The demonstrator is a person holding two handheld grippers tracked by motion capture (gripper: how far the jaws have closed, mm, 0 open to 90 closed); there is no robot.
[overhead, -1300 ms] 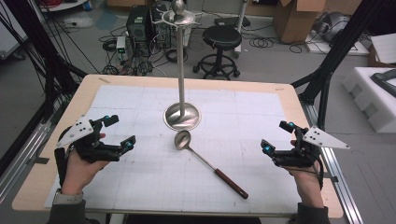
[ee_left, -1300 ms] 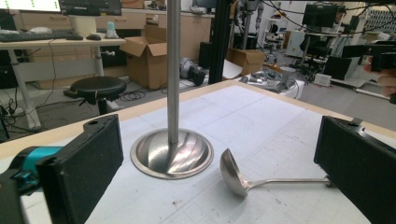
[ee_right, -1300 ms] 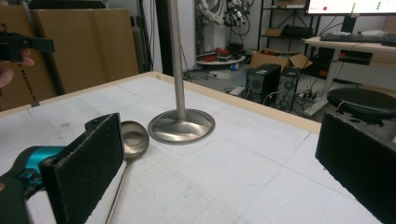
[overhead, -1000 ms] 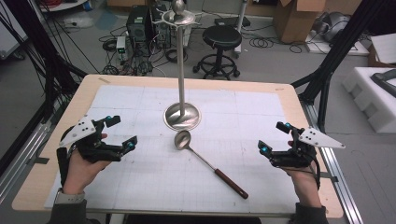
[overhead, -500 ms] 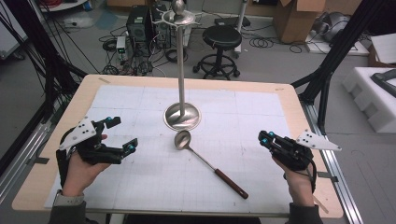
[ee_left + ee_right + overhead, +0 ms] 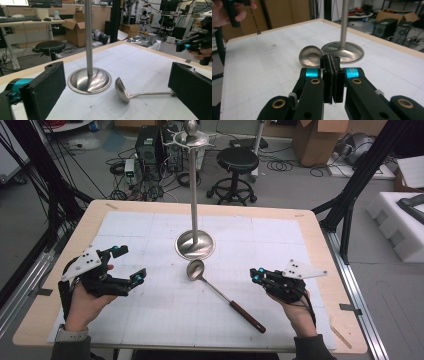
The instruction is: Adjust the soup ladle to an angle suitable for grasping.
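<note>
**Ladle flat on the mat, both tongs empty**

Here, high view first: the ladle (image 6: 220, 293) lies flat on the white gridded mat (image 6: 150, 320), bowl just at 6 o'clock of the steel stand (image 6: 194, 242), dark handle running out toward 4 o'clock. My reading is that the stand, with its hook ring up top, is where the ladle is meant to hang, hence the bowl so near its base. The left gripper (image 6: 126, 265) sits at 9 o'clock of the ladle, well apart, jaws spread. The right gripper (image 6: 256, 275) is at 3 o'clock, near the shaft, jaws together on nothing.

Left gripper view: both pads stand wide at the frame edges; the ladle (image 6: 125, 91) lies between them farther off, untouched, bowl tipped on its side beside the stand (image 6: 89, 80). Wide jaws suit a coming grab.

Right gripper view: the pads (image 6: 331, 75) meet, nothing pinched. The ladle bowl (image 6: 310, 55) sits straight ahead at 12 o'clock, the stand base (image 6: 343, 52) at 1 o'clock. Jaws must reopen before any grasp.
</note>
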